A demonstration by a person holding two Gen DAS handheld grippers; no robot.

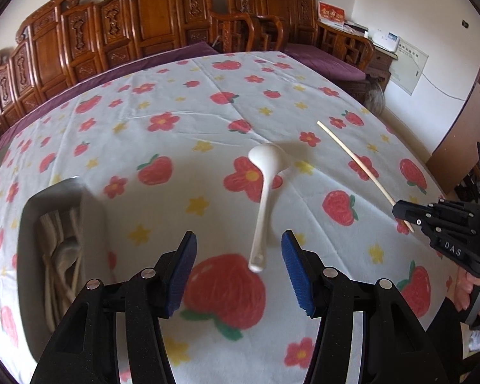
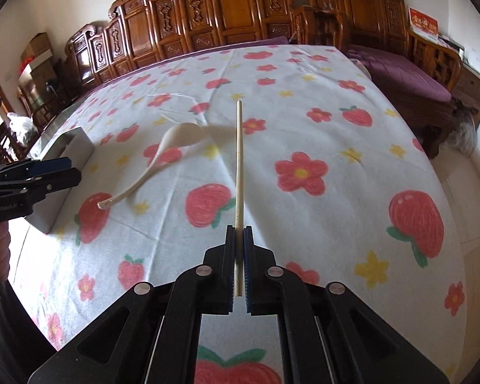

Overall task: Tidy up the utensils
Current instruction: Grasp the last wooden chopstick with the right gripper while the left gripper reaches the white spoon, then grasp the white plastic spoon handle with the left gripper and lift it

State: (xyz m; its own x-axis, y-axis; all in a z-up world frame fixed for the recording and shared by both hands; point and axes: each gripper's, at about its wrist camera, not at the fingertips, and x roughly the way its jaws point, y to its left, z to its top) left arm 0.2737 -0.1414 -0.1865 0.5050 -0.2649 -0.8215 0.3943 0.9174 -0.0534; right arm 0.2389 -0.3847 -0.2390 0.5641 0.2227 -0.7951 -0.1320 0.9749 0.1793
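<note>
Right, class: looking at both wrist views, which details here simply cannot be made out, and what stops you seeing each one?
- Gray container contents, left wrist view: blurred and partly behind the left gripper; count unclear.
- Same container, right wrist view: only its outer wall shows; inside hidden.
- Chopstick near end, left wrist view: covered by the right gripper.
- White spoon bowl side up or down: too blurred.

One spoon (image 1: 263, 192) on the cloth — one chopstick (image 2: 239, 166) — one container (image 1: 28, 224).
</note>
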